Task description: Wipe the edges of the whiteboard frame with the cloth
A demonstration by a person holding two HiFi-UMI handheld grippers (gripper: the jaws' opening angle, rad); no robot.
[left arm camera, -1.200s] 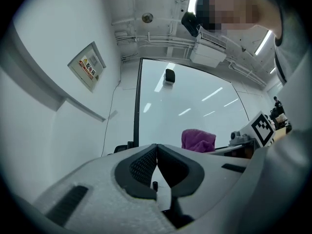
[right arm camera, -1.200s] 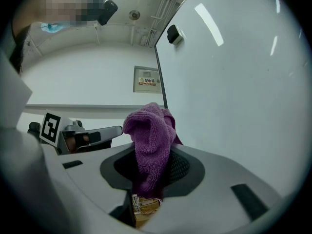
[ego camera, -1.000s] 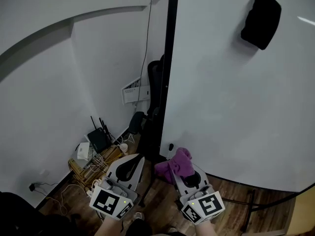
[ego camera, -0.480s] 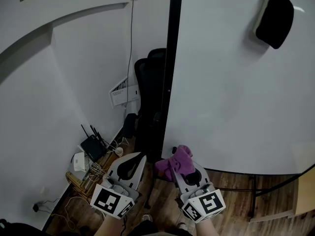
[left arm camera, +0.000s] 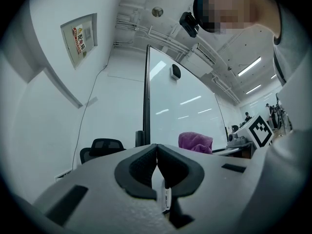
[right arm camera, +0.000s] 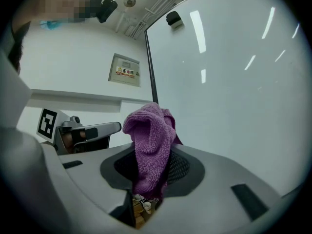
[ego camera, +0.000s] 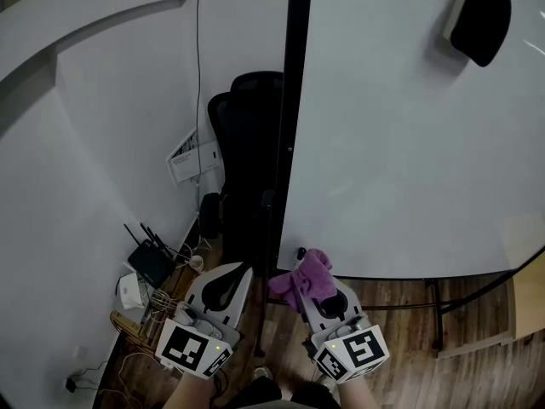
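Observation:
A large whiteboard (ego camera: pixel 409 143) stands upright, and its black left frame edge (ego camera: pixel 294 100) runs top to bottom in the head view. My right gripper (ego camera: pixel 312 290) is shut on a purple cloth (ego camera: pixel 304 279), which bunches up above its jaws (right arm camera: pixel 150 145) just below the board's lower left corner. My left gripper (ego camera: pixel 234 278) is beside it to the left, shut and holding nothing; its pads meet in the left gripper view (left arm camera: pixel 156 167). The frame edge (left arm camera: pixel 146 96) and cloth (left arm camera: pixel 195 142) also show there.
A black eraser (ego camera: pixel 482 15) sticks to the board at top right. Behind the frame stands a black office chair (ego camera: pixel 243 143). A router (ego camera: pixel 150 262), cables and a white box (ego camera: pixel 196 158) sit by the wall at left. Wooden floor (ego camera: pixel 409 348) lies below.
The head view has tilted, so the chair and lower wall now show more and the eraser has slid to the top edge. Both grippers and the cloth keep their places in view.

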